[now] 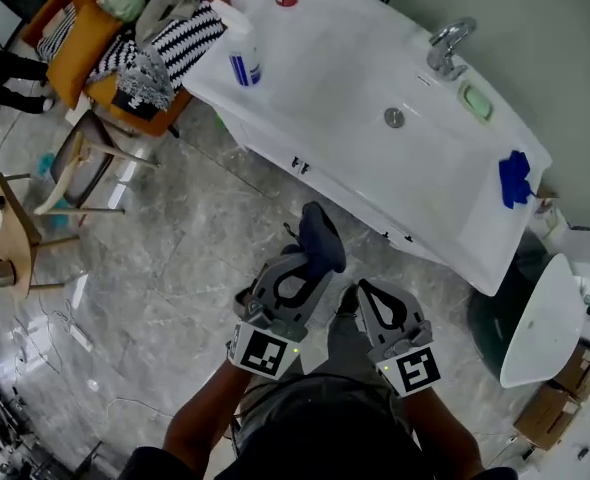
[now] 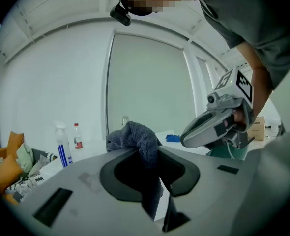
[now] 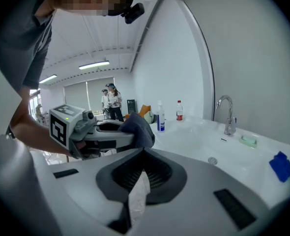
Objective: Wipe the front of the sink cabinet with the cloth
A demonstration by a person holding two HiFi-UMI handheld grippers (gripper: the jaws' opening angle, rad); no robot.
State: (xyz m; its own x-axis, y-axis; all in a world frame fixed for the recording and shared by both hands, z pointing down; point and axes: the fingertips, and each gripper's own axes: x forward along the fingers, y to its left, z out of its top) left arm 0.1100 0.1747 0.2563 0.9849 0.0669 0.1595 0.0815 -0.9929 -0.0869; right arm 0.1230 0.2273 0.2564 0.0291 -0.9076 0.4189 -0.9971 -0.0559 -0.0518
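- Two grippers are held low in front of the sink cabinet (image 1: 297,164), and neither touches its white front yet.
- At the left, a spray bottle (image 1: 243,56) stands on the counter, well apart from both tools. I think it plays no part in this step.
- The left gripper (image 1: 310,268) has its jaws closed firmly on the grey cloth (image 1: 322,238). The cloth rises from the tips as a rounded bunch, and in the left gripper view a tail of it hangs down between the jaws. It is in the air, near the cabinet front but not against it.
- My judgement is that the step in hand is to bring this bunch to the panel. To do it well, the person should tilt the tool so that only the soft part meets the surface and the hard tips do not scrape it.
- The bunch is small, so long strokes that overlap, from one end of the front to the other, would cover it evenly. The grip must be tight, because the drag could pull the cloth out. Near the small dark handles the strokes should go around them.
- The right gripper (image 1: 365,293) hangs just beside the left one with its jaws brought together. I cannot recognise anything held there. The pale strip in the slit looks to me like the floor behind.
- Further right, a blue thing (image 1: 515,178) lies at the end of the counter, not involved.
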